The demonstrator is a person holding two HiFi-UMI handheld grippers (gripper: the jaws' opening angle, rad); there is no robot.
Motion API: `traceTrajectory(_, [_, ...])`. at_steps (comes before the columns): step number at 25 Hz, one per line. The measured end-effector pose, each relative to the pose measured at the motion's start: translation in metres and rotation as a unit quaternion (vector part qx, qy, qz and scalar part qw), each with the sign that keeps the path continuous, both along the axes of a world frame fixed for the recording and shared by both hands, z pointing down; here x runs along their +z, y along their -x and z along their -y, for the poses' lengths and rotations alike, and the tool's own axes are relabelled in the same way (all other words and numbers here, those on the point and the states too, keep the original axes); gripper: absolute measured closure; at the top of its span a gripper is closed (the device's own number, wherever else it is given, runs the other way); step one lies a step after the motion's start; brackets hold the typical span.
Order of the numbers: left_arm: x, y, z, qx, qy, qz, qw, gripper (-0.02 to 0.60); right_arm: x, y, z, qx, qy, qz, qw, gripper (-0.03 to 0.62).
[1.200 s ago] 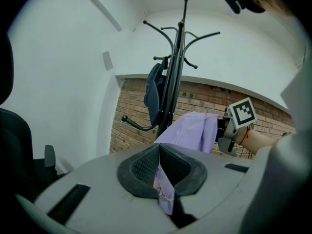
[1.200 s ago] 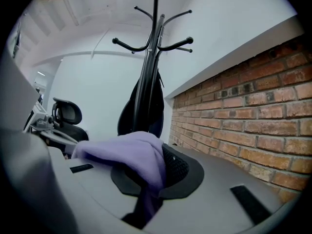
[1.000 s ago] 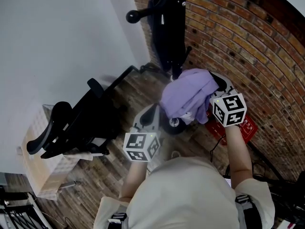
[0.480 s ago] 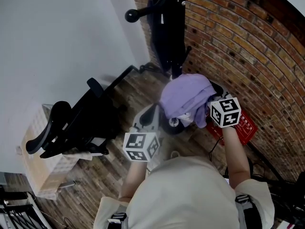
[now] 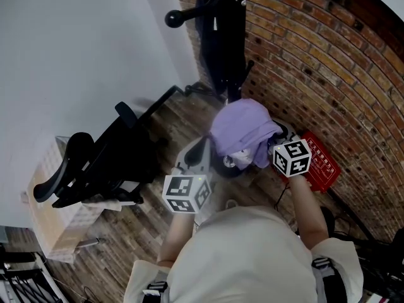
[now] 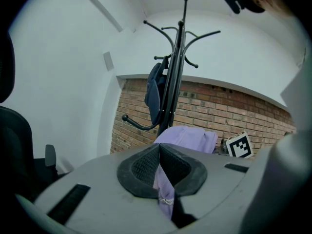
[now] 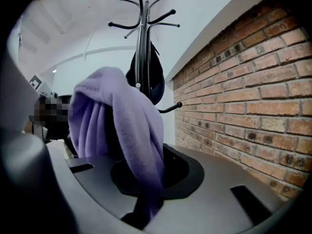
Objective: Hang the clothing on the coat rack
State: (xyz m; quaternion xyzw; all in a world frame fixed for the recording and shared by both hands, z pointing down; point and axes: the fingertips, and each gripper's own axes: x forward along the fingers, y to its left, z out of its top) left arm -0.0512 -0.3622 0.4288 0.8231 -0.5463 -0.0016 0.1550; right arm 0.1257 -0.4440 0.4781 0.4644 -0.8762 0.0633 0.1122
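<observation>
Left tool [image 6: 160,152] is pressed together on a thin edge of the purple garment [image 5: 243,128]. Right tool [image 7: 146,179] is clamped on a thick fold. We see the garment bunched low between them. The coat rack [image 5: 224,36] stands just beyond, on the far side, hooks well above. We judge the carry goes up and away, neither hand clearly nearer.
</observation>
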Motion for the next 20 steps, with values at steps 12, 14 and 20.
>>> traceTrajectory(12, [0.001, 0.002, -0.005, -0.003, 0.001, 0.000, 1.0000, 0.577, 0.020, 0.005, -0.021, -0.008, 0.009, 0.021, 1.000, 0.563])
traceTrajectory(14, [0.001, 0.000, -0.007, -0.001, 0.002, -0.002, 1.0000, 0.577, 0.021, 0.002, -0.025, 0.000, 0.008, 0.024, 1.000, 0.552])
traceTrajectory(20, [0.002, -0.002, -0.017, 0.006, 0.007, -0.005, 0.9999, 0.577, 0.020, -0.003, -0.037, 0.018, 0.005, 0.029, 0.999, 0.512])
